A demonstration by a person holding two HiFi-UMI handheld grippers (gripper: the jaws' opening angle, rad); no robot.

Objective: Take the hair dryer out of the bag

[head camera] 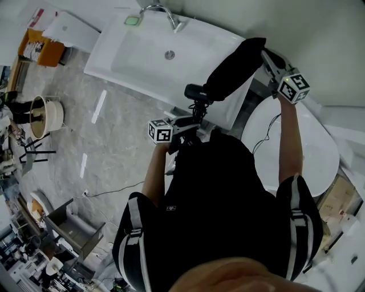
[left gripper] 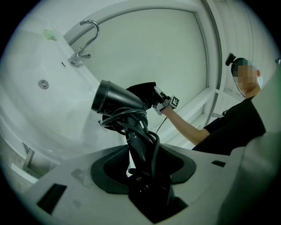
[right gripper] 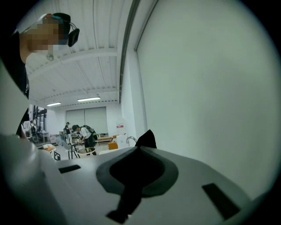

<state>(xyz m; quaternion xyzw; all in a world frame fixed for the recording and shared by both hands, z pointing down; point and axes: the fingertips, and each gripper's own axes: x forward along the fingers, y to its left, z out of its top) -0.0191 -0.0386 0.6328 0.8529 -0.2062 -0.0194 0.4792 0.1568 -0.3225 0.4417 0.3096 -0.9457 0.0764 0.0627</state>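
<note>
The left gripper (left gripper: 142,178) is seen clamped on the handle of the black hair dryer (left gripper: 117,97), round which the cord (left gripper: 125,115) is wound, while the right gripper (right gripper: 131,189) is closed on the black bag (head camera: 236,67), held at the dryer's front end near the white sink (head camera: 142,63).

The hair dryer (head camera: 197,93) was held by its handle in the left gripper (head camera: 191,121), over the near edge of the sink (head camera: 137,63) — the faucet (head camera: 165,12) was set at the far rim. To its right, the bag (head camera: 236,67) was held up in the right gripper (head camera: 269,59), its lower end just beside the dryer's rear.
</note>
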